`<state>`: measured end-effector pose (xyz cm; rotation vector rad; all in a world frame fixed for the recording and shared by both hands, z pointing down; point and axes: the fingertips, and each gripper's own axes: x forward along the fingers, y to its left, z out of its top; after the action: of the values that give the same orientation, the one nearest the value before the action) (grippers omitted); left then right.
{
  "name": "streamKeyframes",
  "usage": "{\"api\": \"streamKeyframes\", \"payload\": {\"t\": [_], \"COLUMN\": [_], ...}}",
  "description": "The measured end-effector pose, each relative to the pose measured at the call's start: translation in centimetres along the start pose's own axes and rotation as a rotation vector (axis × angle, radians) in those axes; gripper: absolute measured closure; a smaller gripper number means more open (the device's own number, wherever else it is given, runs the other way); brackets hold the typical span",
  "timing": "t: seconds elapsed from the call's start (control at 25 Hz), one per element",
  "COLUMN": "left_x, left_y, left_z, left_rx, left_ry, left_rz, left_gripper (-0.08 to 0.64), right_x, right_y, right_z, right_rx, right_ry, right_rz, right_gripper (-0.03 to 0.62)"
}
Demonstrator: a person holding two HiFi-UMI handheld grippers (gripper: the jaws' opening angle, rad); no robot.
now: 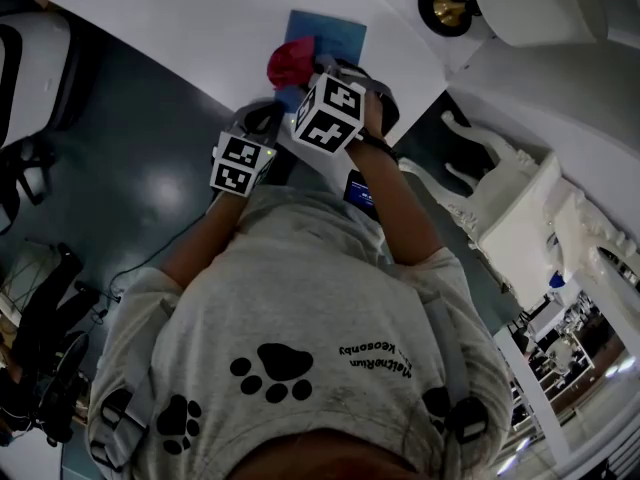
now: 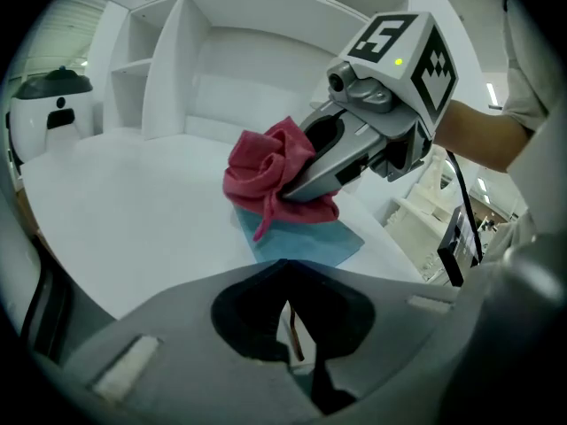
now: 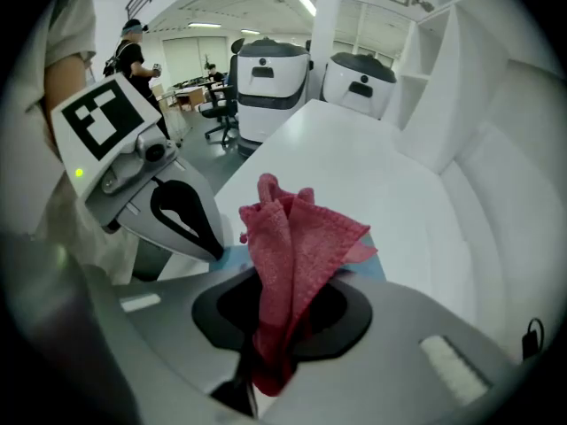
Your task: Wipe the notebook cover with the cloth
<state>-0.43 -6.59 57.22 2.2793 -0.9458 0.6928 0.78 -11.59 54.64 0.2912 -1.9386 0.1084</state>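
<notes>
A blue notebook (image 1: 335, 33) lies flat on the white table (image 1: 200, 38). A crumpled red cloth (image 1: 288, 63) rests on its near part. My right gripper (image 1: 306, 66) is shut on the cloth (image 3: 297, 237), which bunches up out of its jaws. In the left gripper view the right gripper (image 2: 297, 182) presses the cloth (image 2: 266, 171) down onto the notebook (image 2: 310, 237). My left gripper (image 1: 274, 106) sits at the notebook's near corner. Its jaws are shut, with a thin edge showing between them. In the right gripper view the left gripper (image 3: 217, 253) tips against the blue cover (image 3: 232, 255).
A round black and brass object (image 1: 445, 8) stands at the table's far right. A white ornate chair (image 1: 520, 198) is beside the table on the right. White shelving (image 2: 266, 60) rises behind the table. Two white machines (image 3: 270, 78) stand past its end.
</notes>
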Motion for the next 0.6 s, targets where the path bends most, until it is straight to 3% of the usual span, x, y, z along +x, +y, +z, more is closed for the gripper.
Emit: {"api": "streamKeyframes", "payload": {"t": [0.24, 0.6], "left_x": [0.0, -0.3], "left_y": [0.0, 0.2], "left_z": [0.4, 0.3], "left_rx": [0.001, -0.003], "left_ry": [-0.017, -0.021], "left_rz": [0.001, -0.003], "left_gripper": [0.563, 0.563], "right_x": [3.8, 3.8], "right_y": [1.8, 1.9], "right_z": [-0.1, -0.8], "right_rx": [-0.096, -0.078], "right_ry": [0.098, 0.106], "right_rz": [0.056, 0.077], "right_gripper": [0.523, 0.523]}}
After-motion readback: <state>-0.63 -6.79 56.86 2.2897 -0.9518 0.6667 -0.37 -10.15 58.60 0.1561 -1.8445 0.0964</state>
